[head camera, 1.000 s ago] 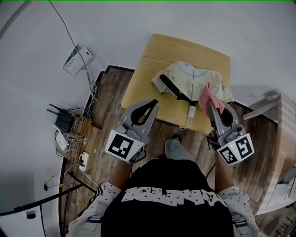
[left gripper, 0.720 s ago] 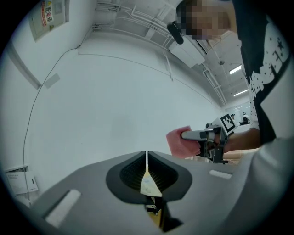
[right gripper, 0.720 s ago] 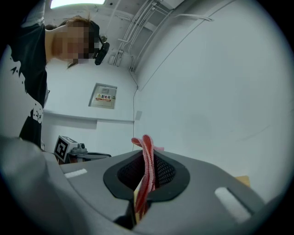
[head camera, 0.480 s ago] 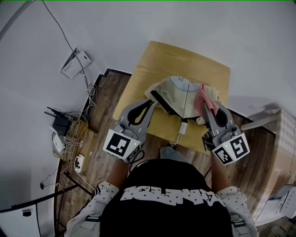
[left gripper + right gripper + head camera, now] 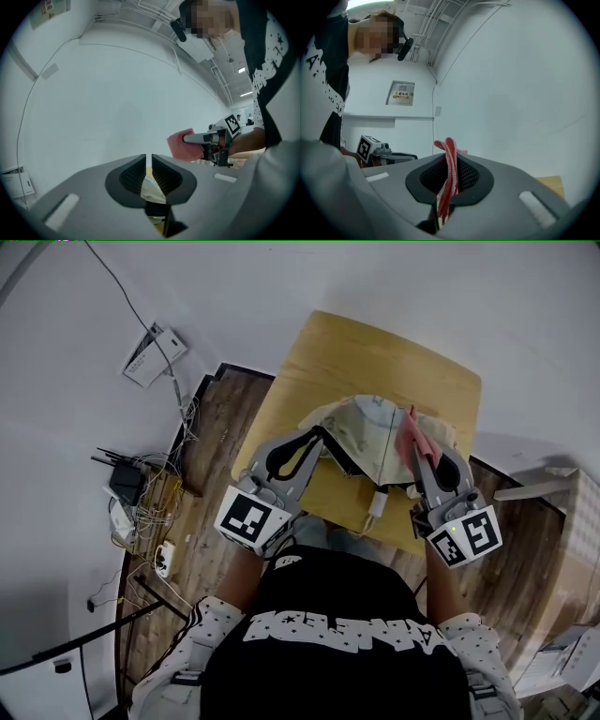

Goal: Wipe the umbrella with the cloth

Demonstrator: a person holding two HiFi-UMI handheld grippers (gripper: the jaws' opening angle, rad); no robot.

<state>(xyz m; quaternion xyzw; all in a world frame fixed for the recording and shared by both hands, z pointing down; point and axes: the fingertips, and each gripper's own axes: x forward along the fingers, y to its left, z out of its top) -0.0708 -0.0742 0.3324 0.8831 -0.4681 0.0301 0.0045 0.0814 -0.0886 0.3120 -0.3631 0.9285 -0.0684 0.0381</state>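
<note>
At the right gripper (image 5: 450, 164): jaws clamped on one pink cloth (image 5: 409, 434), whose folded edge stands up past the pads.
Cloth's place: over the right side of the umbrella (image 5: 368, 432); whether it touches the fabric cannot be told.
Left gripper (image 5: 146, 168): jaws all but together with only a thin slit between them, nothing clamped; its tip is at the umbrella's left edge.
Umbrella: one, collapsed, pale printed fabric, lying on the table (image 5: 375, 351) between the two grippers, white handle toward the person.
Table: one, yellow wooden top.
Floor at left: one black router (image 5: 126, 480) among loose cables.
Count: two grippers, one cloth, one umbrella.
</note>
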